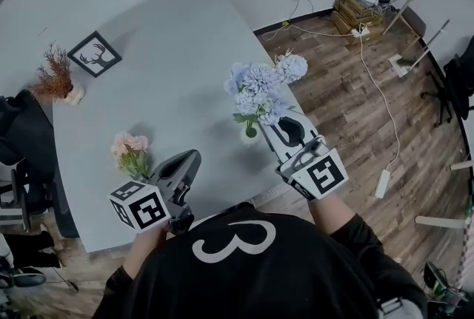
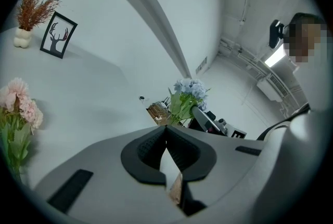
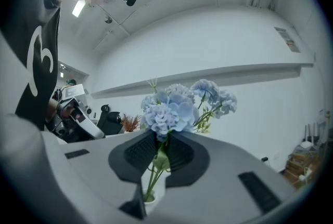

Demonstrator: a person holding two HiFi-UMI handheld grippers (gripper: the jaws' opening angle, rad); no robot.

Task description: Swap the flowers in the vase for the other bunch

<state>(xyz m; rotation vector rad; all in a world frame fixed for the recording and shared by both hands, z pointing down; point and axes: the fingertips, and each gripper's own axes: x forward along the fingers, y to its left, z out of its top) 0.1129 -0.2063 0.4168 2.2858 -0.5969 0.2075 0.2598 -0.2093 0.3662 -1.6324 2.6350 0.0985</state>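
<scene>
now | blue flowers (image 1: 259,84): pale, bunched | stems in right claw (image 3: 159,146)

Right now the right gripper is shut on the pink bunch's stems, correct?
No, the bunch is wrong. The right gripper is shut on the stems of the blue bunch, as the right gripper view shows; the pink bunch stands apart, untouched.

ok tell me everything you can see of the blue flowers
The blue flowers are a bunch of pale blue, hydrangea-like heads, artificial-looking, on thin green stems with a few leaves. The bunch stands upright near the right edge of the table in the head view. The right gripper has its fingers shut on the stems just below the heads, and the stem ends sit in the mouth of a small white vase.
</scene>
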